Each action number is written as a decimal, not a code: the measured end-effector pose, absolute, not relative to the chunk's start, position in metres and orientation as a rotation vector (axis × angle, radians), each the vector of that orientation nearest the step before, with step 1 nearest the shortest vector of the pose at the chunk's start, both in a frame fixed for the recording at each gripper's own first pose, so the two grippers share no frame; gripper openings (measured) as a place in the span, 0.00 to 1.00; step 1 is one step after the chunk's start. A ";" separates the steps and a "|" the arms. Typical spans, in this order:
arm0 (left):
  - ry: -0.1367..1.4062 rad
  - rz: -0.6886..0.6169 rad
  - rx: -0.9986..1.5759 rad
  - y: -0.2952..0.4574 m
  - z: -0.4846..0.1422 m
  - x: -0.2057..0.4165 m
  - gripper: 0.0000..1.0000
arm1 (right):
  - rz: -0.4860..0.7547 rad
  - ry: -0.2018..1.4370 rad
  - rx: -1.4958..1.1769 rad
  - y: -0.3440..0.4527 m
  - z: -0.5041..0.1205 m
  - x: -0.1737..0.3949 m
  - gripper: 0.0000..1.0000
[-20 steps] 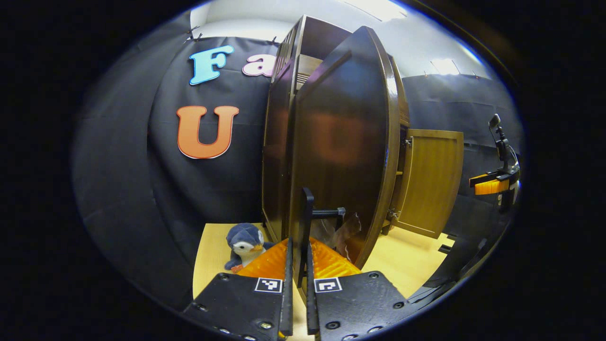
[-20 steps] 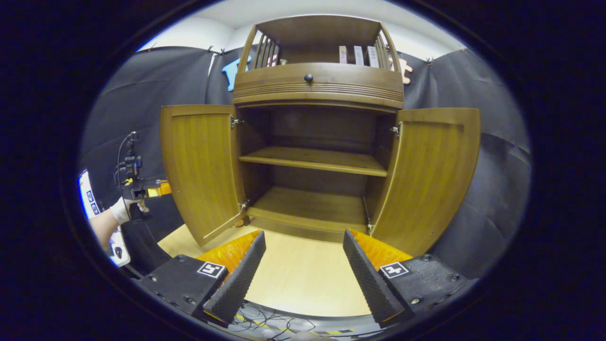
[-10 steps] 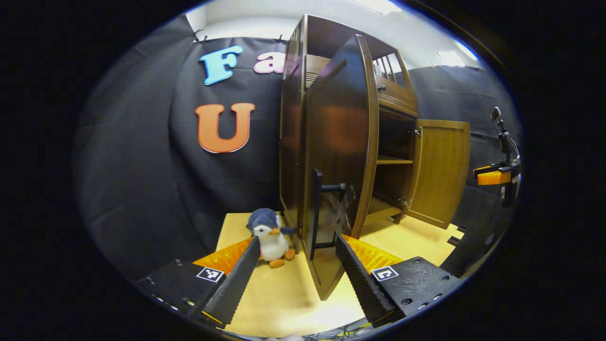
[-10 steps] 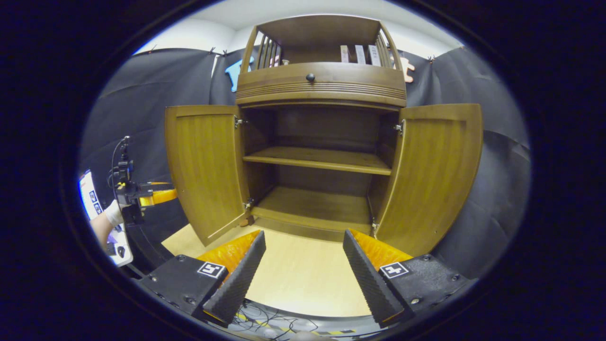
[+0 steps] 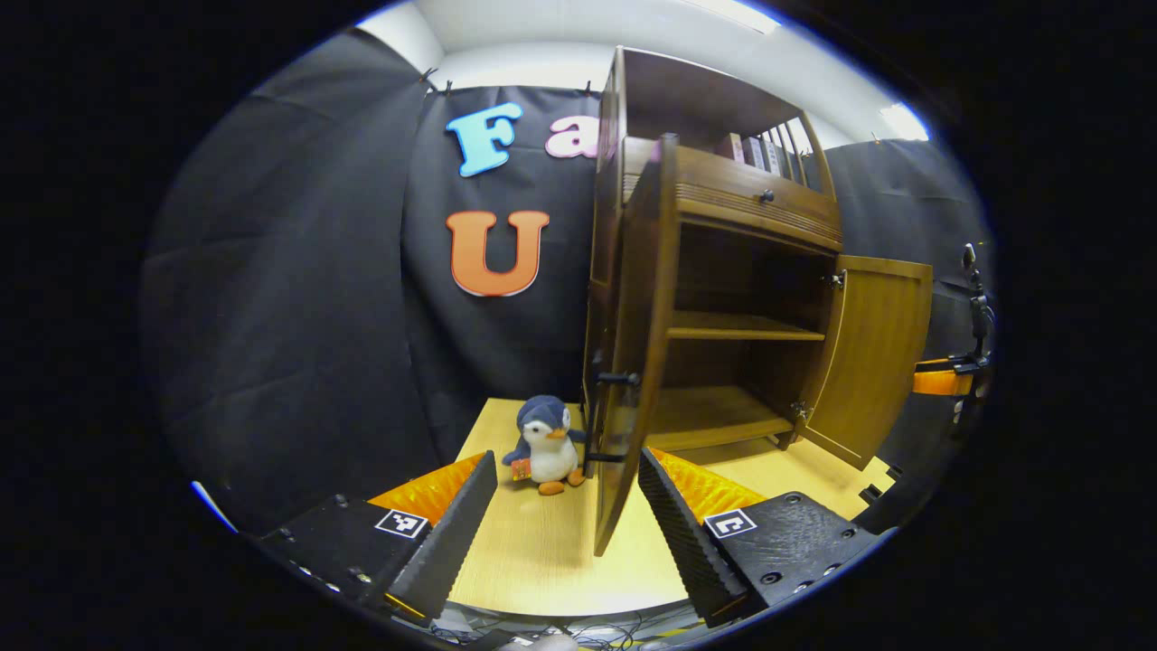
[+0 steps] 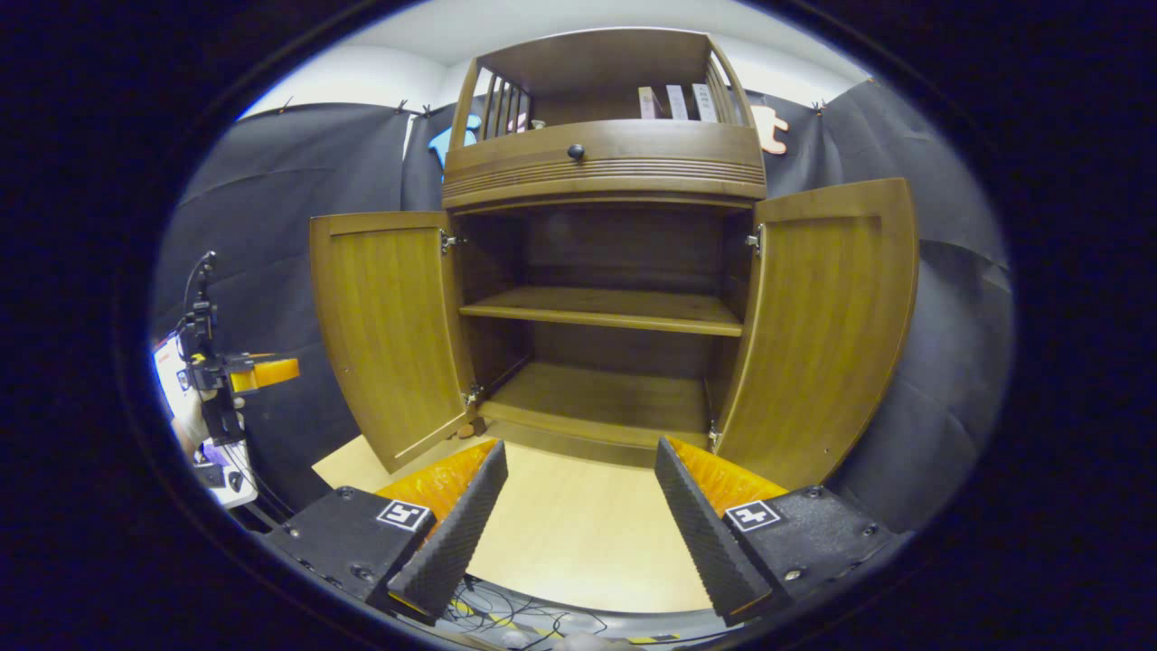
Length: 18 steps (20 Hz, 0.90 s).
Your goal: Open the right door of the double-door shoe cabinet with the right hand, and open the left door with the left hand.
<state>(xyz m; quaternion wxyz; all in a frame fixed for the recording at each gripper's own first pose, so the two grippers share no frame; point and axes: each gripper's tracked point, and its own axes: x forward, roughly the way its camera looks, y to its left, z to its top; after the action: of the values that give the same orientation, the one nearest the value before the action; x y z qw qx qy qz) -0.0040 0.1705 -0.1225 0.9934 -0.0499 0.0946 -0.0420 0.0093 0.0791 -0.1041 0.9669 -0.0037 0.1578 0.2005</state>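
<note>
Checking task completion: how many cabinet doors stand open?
2: the left door swung out at the cabinet's left, the right door swung out at its right.

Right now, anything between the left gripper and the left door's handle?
Nothing visible. The left gripper is open and stands back from the left door; only bare tabletop lies before its handle. The penguin plush sits beside the handle, off that line.
</note>
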 end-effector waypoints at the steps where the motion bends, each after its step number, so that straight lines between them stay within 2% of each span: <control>1: 0.162 -0.071 -0.093 0.160 -0.107 -0.005 0.95 | 0.405 0.315 -0.003 0.074 -0.102 0.013 1.00; 8: 0.051 0.060 -0.065 0.079 -0.033 0.005 0.95 | 0.337 0.246 0.055 0.031 -0.074 0.031 1.00; 12: 0.053 0.099 -0.047 0.032 -0.033 0.011 0.95 | 0.265 0.196 0.071 0.003 -0.059 0.035 1.00; 18: 0.099 0.037 -0.070 -0.022 -0.056 0.014 0.96 | 0.194 0.160 0.068 -0.022 -0.047 0.036 1.00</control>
<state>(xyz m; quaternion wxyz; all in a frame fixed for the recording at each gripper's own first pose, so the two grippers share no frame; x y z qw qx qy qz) 0.0140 -0.0218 -0.0558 0.9980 -0.0352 0.0494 0.0187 0.0362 -0.0219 -0.0467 0.9915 0.0337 0.0798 0.0965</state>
